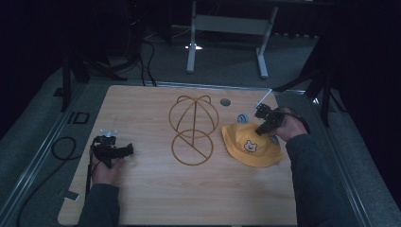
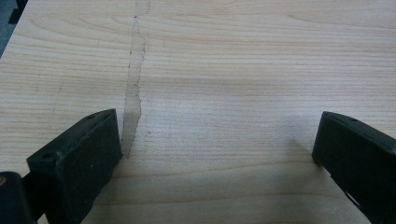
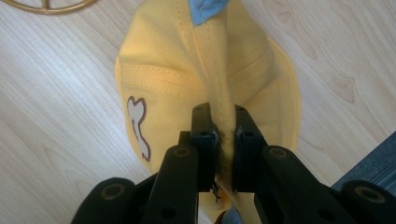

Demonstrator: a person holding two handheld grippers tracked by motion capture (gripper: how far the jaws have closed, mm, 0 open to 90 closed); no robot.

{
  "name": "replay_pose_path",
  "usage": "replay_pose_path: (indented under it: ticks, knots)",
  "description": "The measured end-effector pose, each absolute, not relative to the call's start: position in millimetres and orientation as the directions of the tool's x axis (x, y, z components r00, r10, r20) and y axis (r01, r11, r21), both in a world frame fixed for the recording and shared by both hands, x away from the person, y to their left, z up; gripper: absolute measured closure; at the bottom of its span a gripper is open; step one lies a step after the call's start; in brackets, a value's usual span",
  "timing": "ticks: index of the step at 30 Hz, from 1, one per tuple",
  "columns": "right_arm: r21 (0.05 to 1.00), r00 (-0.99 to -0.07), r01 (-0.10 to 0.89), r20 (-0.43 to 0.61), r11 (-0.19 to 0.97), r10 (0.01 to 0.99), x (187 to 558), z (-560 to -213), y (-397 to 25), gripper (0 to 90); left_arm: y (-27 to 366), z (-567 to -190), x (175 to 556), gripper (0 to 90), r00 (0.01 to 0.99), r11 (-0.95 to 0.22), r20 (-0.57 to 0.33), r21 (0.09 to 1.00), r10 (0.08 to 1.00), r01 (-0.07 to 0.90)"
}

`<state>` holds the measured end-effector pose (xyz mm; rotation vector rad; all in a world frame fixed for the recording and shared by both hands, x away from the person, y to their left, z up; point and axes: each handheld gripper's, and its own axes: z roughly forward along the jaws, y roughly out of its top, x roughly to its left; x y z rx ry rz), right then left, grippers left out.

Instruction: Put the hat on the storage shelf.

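Note:
A yellow child's hat (image 1: 249,144) with a bear face patch lies on the right part of the wooden table (image 1: 156,189). My right gripper (image 1: 264,126) is shut on a raised fold of the hat (image 3: 223,122), the jaws pinching the yellow cloth between them. A blue bit of lining (image 3: 205,9) shows at the fold's far end. A gold wire hat stand (image 1: 193,128) lies flat at the table's middle. My left gripper (image 1: 124,151) rests at the left of the table, open, its fingers (image 2: 81,158) wide apart over bare wood.
A small blue-and-white round thing (image 1: 242,118) sits just behind the hat. A grey round disc (image 1: 225,101) lies near the far edge. A black cable (image 1: 59,149) loops on the floor left of the table. A white desk frame (image 1: 227,28) stands beyond.

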<state>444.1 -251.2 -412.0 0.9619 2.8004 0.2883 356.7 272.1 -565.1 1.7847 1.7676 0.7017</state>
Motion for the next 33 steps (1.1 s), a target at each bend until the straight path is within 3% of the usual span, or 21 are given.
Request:
replay_pose_path:
  ticks: [33]
  knots:
    - [0.273,-0.849,0.465,-0.132,0.842,0.511,429,-362,-248,83.4,272,-565,357,1.4,0.011,-0.006,-0.002,0.688,1.0,0.726]
